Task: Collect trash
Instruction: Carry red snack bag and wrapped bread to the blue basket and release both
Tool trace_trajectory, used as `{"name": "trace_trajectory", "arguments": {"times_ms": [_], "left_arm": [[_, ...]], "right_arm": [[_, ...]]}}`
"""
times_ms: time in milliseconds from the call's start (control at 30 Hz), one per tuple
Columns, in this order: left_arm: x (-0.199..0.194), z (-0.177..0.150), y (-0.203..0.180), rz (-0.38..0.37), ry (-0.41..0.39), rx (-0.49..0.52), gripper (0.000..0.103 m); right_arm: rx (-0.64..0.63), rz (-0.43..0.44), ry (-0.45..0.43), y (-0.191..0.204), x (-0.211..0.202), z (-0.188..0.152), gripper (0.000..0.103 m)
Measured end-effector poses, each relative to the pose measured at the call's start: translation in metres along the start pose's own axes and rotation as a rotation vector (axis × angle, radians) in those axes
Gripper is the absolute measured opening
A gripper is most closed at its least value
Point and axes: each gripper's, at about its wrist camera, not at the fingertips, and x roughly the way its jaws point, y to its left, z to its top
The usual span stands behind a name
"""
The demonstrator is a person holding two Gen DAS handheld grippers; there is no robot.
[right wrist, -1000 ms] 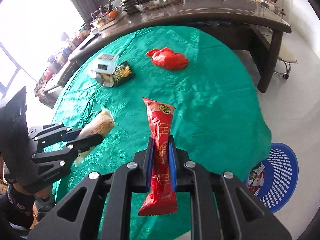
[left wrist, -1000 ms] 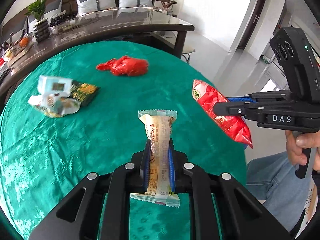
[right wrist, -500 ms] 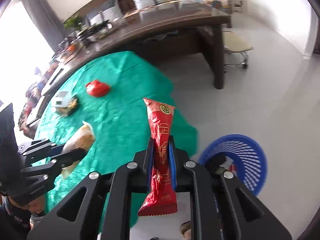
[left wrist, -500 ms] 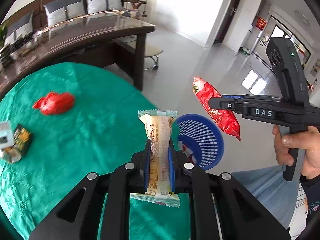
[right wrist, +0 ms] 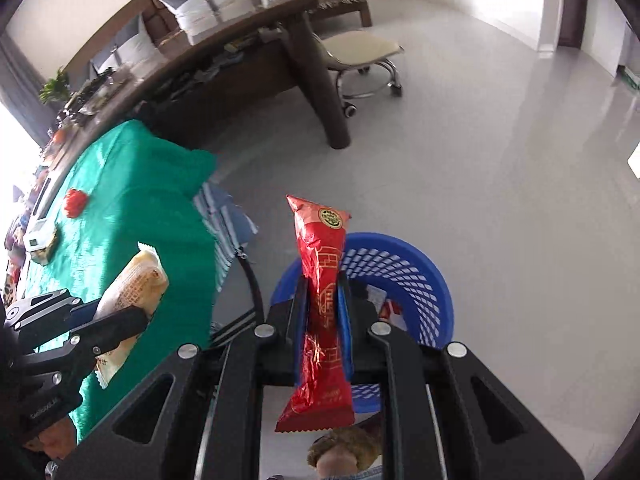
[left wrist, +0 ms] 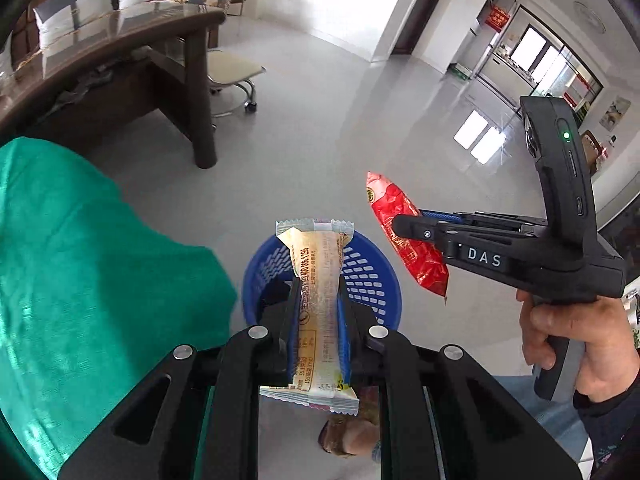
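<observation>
Currently at the deposit step: left gripper (left wrist: 316,312) clenches the beige snack wrapper (left wrist: 318,320), right gripper (right wrist: 324,312) the red snack wrapper (right wrist: 322,308), above the blue basket (right wrist: 420,276); next, release both inside its rim

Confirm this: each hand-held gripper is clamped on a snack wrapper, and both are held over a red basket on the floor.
One error: the basket is blue, as the right wrist view shows. The rest holds: left hand-held gripper grips the beige wrapper, right hand-held gripper the red wrapper.
</observation>
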Motion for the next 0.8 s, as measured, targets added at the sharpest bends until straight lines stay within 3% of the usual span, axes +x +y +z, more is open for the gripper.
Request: {"name": "trace_trajectory", "arguments": {"times_ms": [400, 467, 500, 567, 600, 667, 733, 800], "left_arm": [[0.079, 0.002, -0.009, -0.035, 0.066, -0.006, 0.017], [0.083, -0.002, -0.010, -0.028, 0.065, -0.004, 0.046], [0.084, -0.003, -0.009, -0.022, 0.055, -0.007, 0.066], [0.086, -0.002, -0.006, -0.008, 0.037, -0.011, 0.070], [0.088, -0.003, -0.006, -0.009, 0.043, -0.018, 0.070], [0.086, -0.002, -0.005, -0.012, 0.041, -0.038, 0.072], [0.080, -0.002, -0.005, -0.006, 0.022, -0.039, 0.078], [0.070, -0.001, -0.005, 0.006, 0.001, -0.035, 0.080]], "right_arm": [[0.126, 0.040, 0.067, -0.050, 0.032, 0.000, 0.013], [0.140, 0.032, 0.075, -0.055, 0.036, -0.001, 0.015], [0.151, 0.038, 0.081, -0.059, 0.039, 0.000, 0.018], [0.188, 0.050, 0.087, -0.065, 0.041, -0.001, 0.046], [0.199, 0.051, 0.077, -0.068, 0.039, -0.001, 0.053], [0.201, 0.054, 0.055, -0.069, 0.034, 0.000, 0.055], [0.212, 0.051, 0.035, -0.070, 0.028, 0.000, 0.066], [0.227, 0.051, 0.020, -0.071, 0.024, 0.001, 0.066]]}}
